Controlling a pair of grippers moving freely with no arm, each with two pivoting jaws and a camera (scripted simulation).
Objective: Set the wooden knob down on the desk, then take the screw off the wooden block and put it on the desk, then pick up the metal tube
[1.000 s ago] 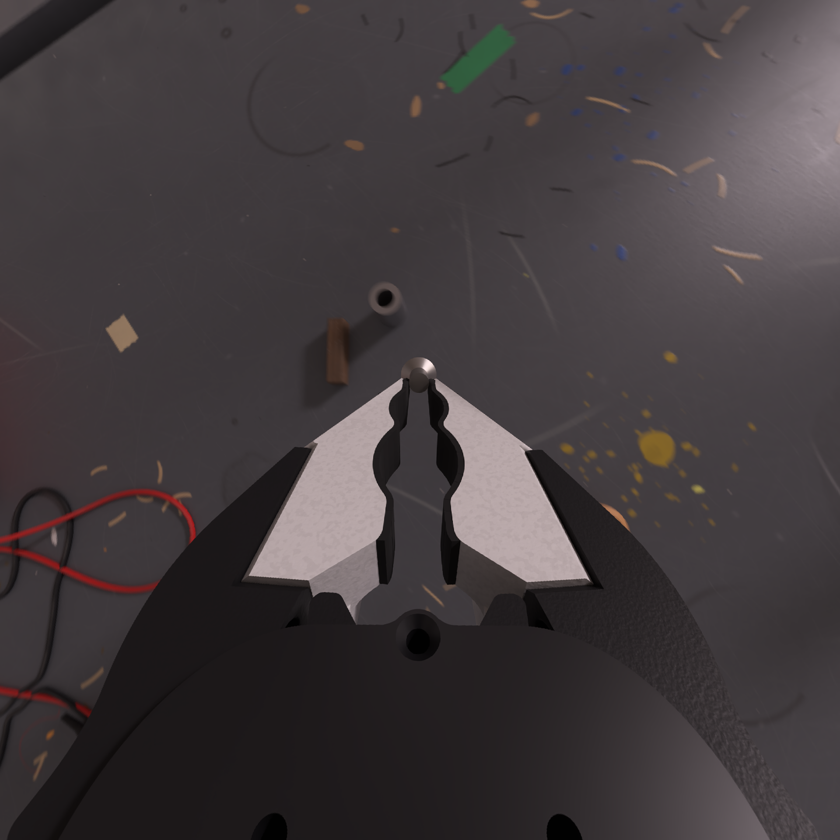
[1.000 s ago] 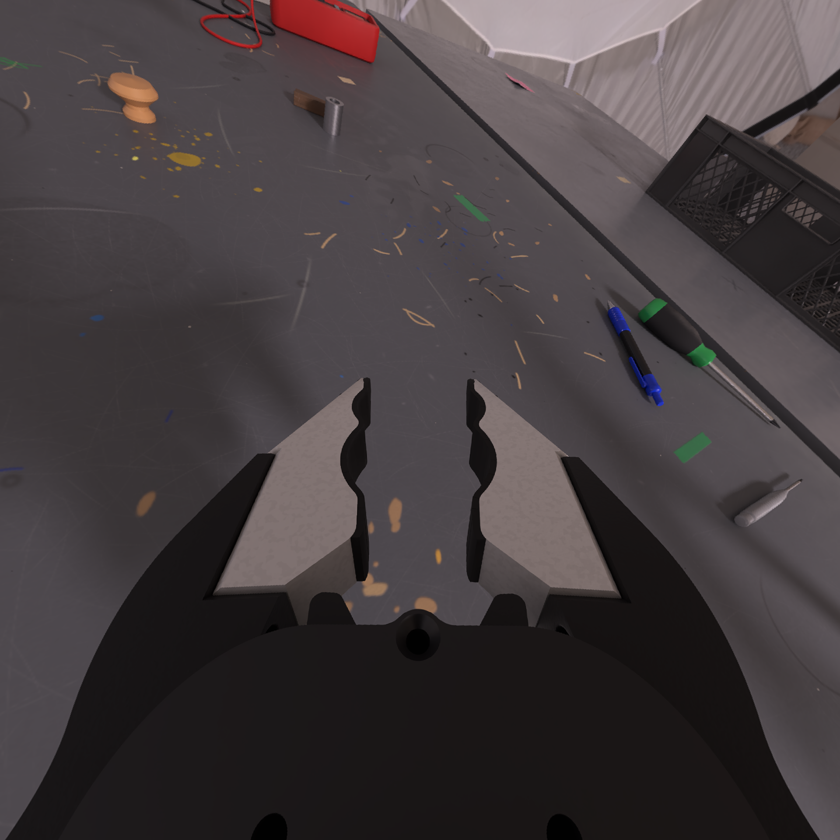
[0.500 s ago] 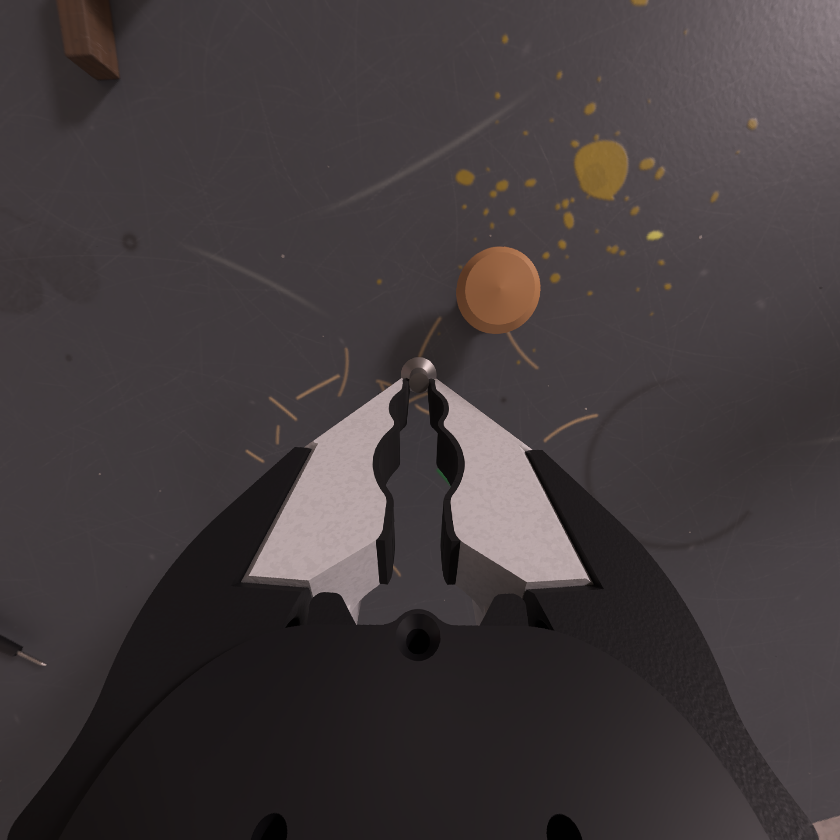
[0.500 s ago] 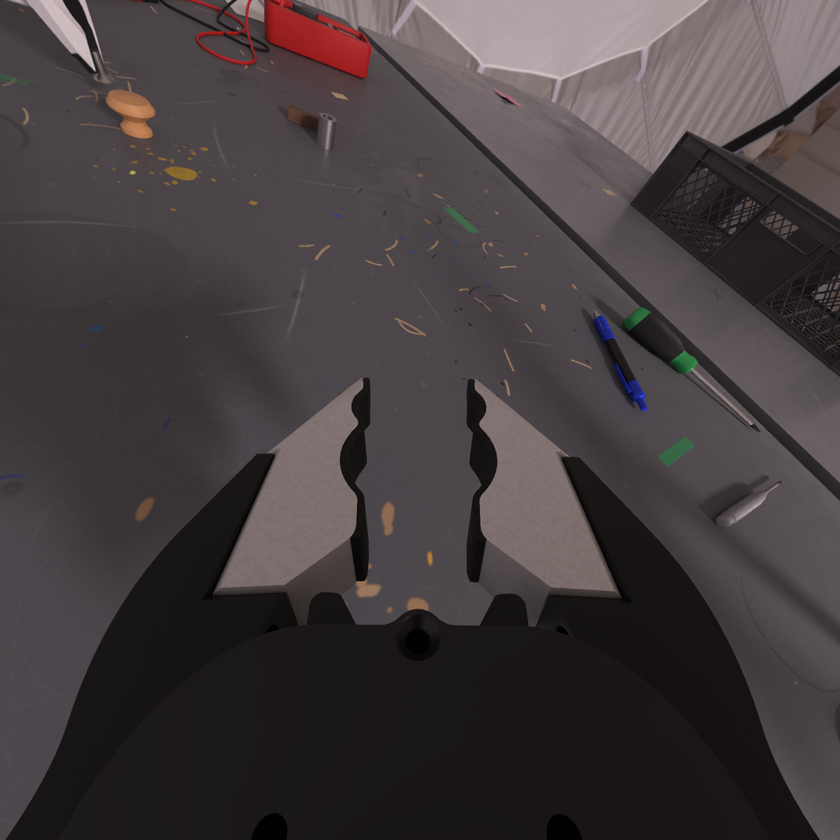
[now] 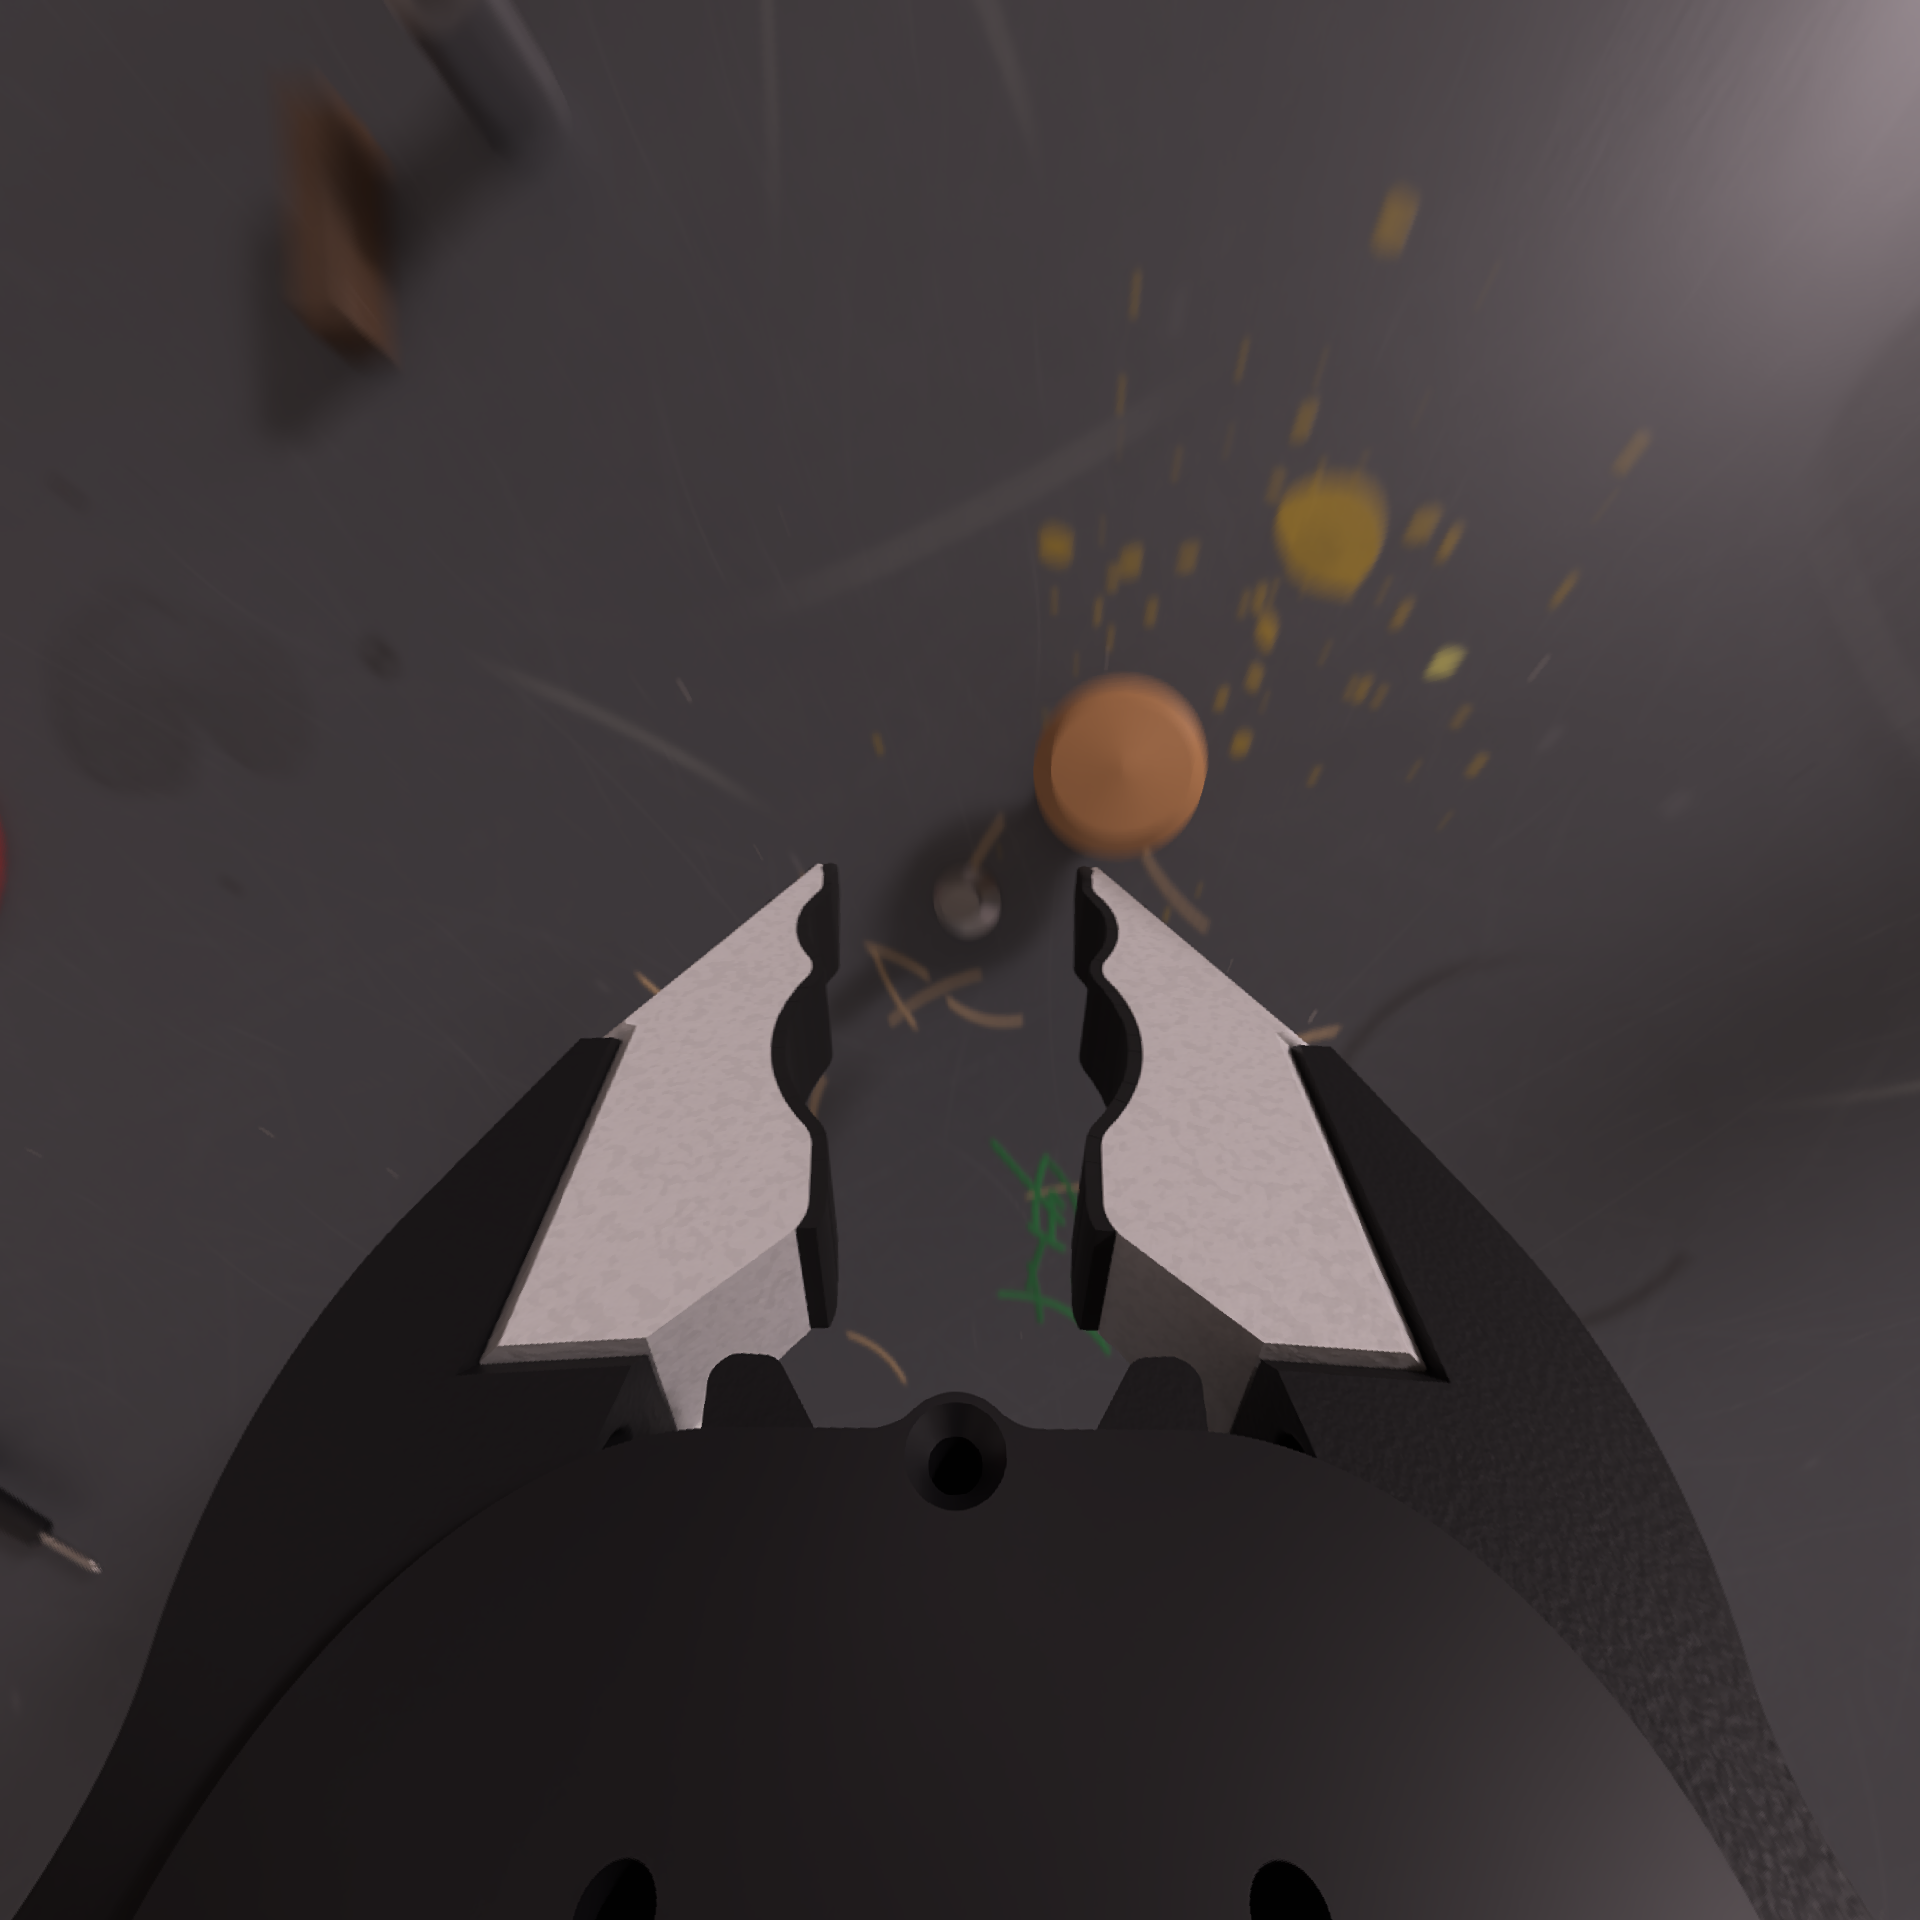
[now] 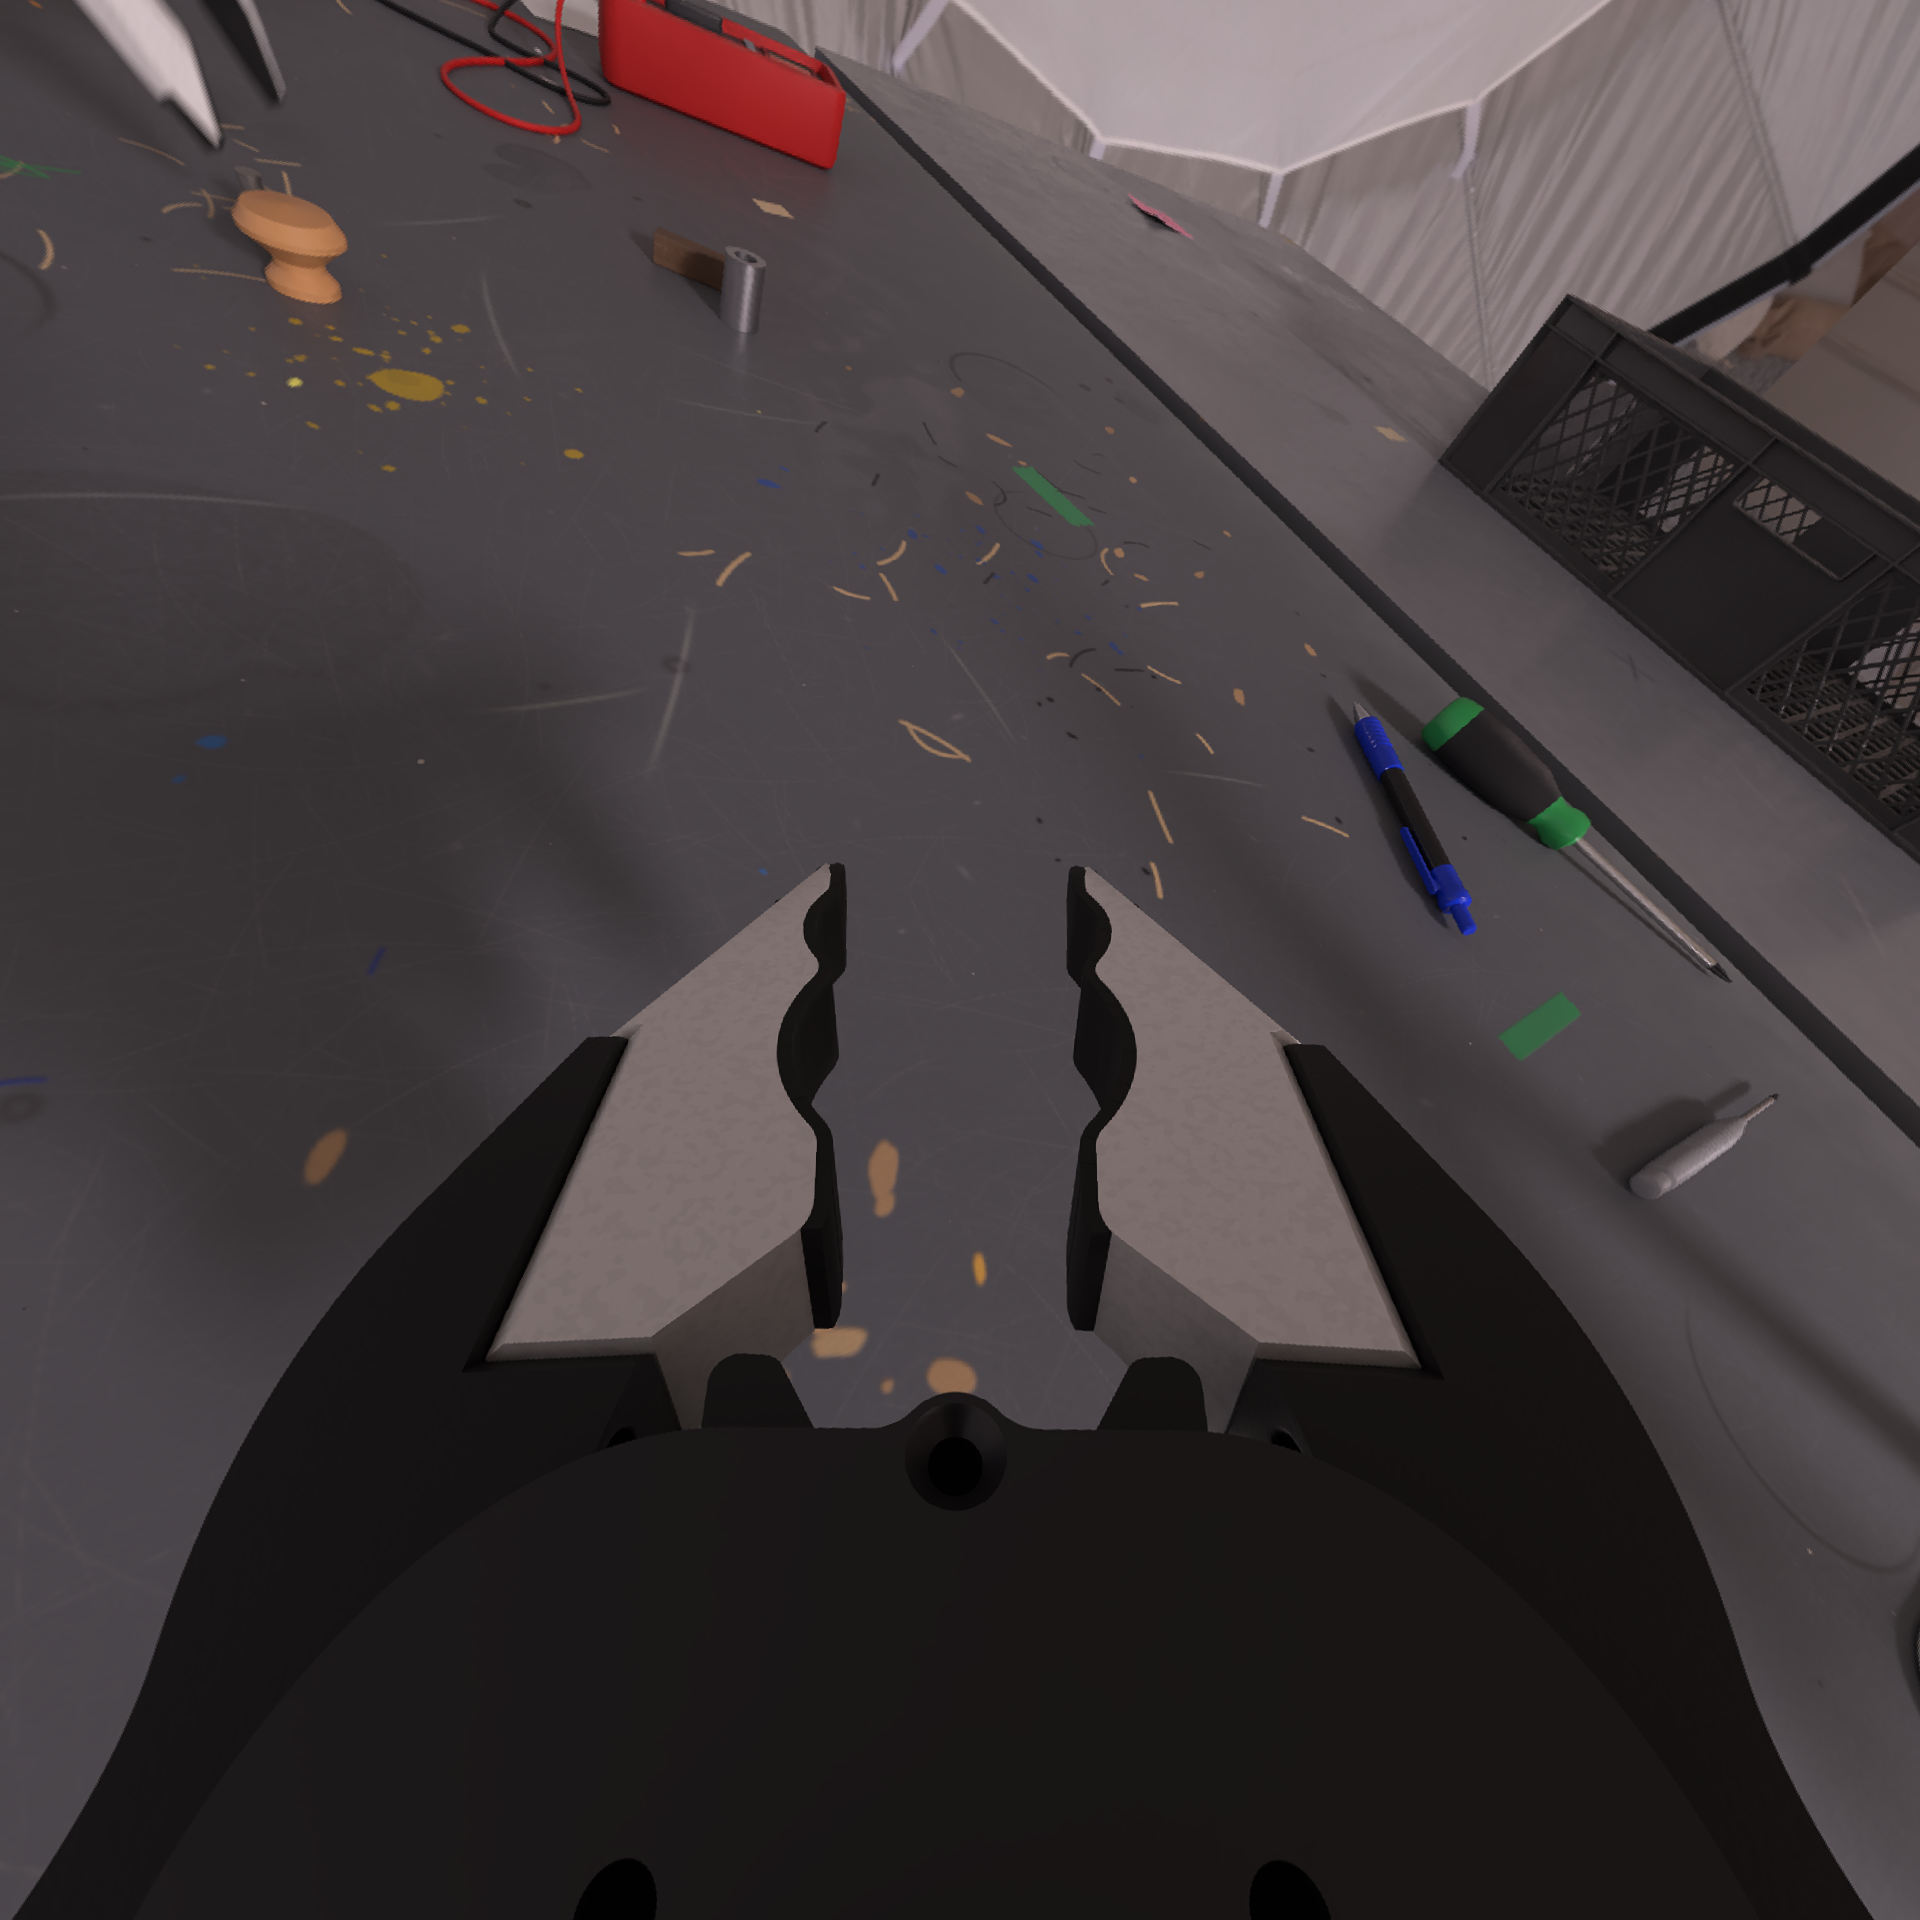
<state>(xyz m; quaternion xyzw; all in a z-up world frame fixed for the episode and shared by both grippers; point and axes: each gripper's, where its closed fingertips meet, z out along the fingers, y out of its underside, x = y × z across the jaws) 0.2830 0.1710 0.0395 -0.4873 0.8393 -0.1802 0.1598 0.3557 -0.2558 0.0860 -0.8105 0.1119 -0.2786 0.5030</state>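
In the left wrist view my left gripper (image 5: 954, 883) is open and empty above the dark desk. The small metal screw (image 5: 966, 904) stands on the desk just past the fingertips, free of them. The wooden knob (image 5: 1120, 764) sits on the desk right behind it. The wooden block (image 5: 338, 223) and the metal tube (image 5: 488, 62) are blurred at the top left. In the right wrist view my right gripper (image 6: 954, 883) is open and empty over the desk. The knob (image 6: 291, 244), block (image 6: 681, 255) and upright tube (image 6: 742, 286) stand far ahead. The left gripper's fingers (image 6: 177, 62) show at the top left.
A red box (image 6: 727, 94) with red and black cables (image 6: 520, 73) lies at the far edge. A blue pen (image 6: 1413, 821), a green-black screwdriver (image 6: 1507, 774) and a grey bit (image 6: 1694, 1148) lie at the right. A black crate (image 6: 1714, 520) stands beyond the desk edge.
My left gripper has opened and let go of the screw, which now rests on the desk beside the knob. The left view is blurred by motion. The right gripper has barely shifted.
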